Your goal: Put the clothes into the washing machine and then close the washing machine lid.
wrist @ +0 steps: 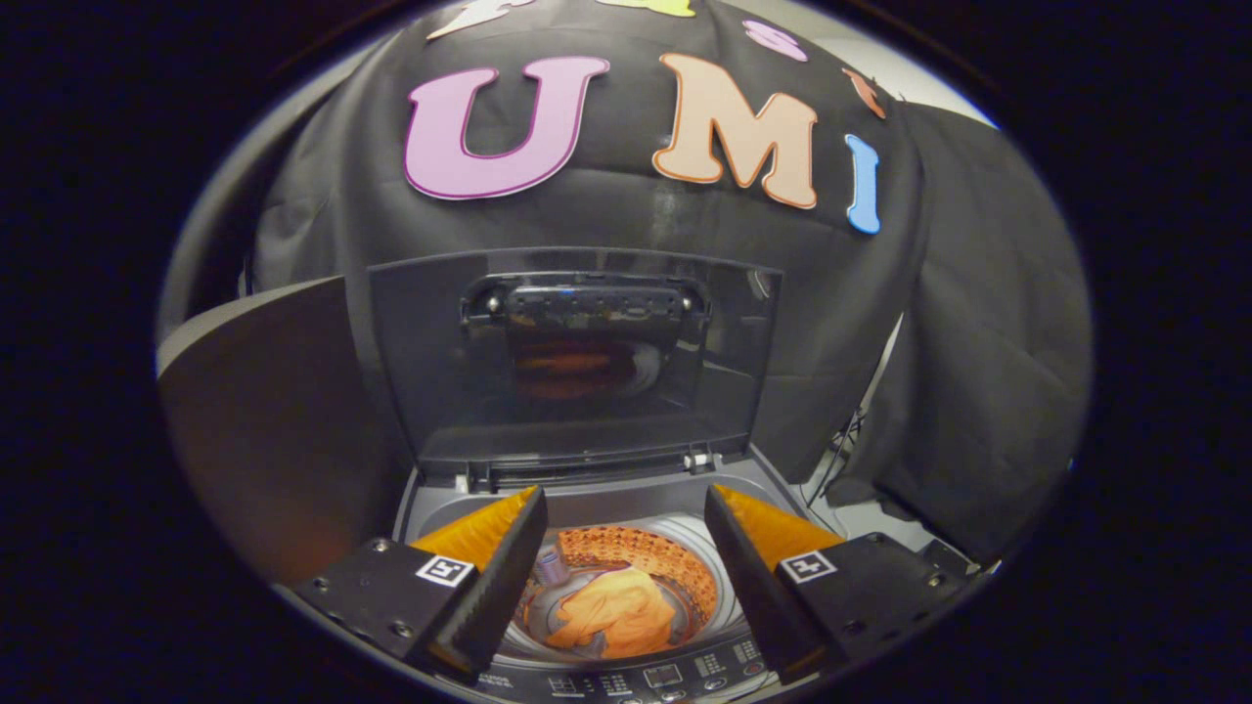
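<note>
A top-loading washing machine (587,504) stands below me with its dark see-through lid (577,362) raised upright against the booth wall. An orange garment (616,614) lies crumpled at the bottom of the drum (675,562). My gripper (623,513) hovers above the drum opening, open, with nothing between its fingers. The garment shows in the gap between the two fingers, well below them. The lid stands beyond the fingertips, and its glass carries a faint orange reflection.
The machine's control panel (646,677) runs along the near edge under the fingers. A dark grey panel (264,430) rises to the left of the machine. Black cloth hangs behind and to the right, with cables (846,440) and pale floor beside the machine.
</note>
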The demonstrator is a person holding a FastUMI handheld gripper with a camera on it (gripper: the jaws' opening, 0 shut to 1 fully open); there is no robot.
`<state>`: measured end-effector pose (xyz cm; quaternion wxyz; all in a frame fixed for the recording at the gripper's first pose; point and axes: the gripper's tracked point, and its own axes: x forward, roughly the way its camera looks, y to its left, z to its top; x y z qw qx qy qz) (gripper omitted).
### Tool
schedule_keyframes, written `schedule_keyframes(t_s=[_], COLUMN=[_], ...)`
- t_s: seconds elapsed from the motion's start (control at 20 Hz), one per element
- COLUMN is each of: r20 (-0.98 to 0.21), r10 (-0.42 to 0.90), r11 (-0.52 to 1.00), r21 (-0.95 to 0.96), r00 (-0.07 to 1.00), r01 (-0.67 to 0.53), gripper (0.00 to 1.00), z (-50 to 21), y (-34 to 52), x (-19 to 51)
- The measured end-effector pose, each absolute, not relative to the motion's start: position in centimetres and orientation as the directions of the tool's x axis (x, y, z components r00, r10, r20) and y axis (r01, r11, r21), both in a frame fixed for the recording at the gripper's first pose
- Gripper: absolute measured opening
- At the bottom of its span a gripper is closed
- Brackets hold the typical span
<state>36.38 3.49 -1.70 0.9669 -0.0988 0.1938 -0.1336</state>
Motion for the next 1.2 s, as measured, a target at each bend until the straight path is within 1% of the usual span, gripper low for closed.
schedule_keyframes(t_s=[0.35, 0.5, 0.6, 0.75, 0.9, 1.05, 1.2], r20=[-0.319, -0.278, -0.254, -0.257, -0.228, -0.162, -0.156], r10=[-0.294, -0.289, -0.269, -0.268, -0.210, -0.205, -0.166], r11=[0.935, 0.921, 0.924, 0.929, 0.949, 0.943, 0.943], r21=[-0.293, -0.340, -0.340, -0.323, -0.283, -0.298, -0.312], r00=[0.901, 0.916, 0.929, 0.929, 0.951, 0.965, 0.974], r01=[0.201, 0.188, 0.175, 0.179, 0.142, 0.150, 0.111], gripper=[0.98, 0.98, 0.98, 0.97, 0.97, 0.97, 0.97], z=[2.2, 4.8, 6.7, 9.1, 12.4, 15.9, 16.9], y=[4.8, 5.4, 6.2, 6.6, 7.8, 7.9, 9.0], x=[36.9, 37.4, 37.7, 38.3, 40.0, 41.8, 44.2])
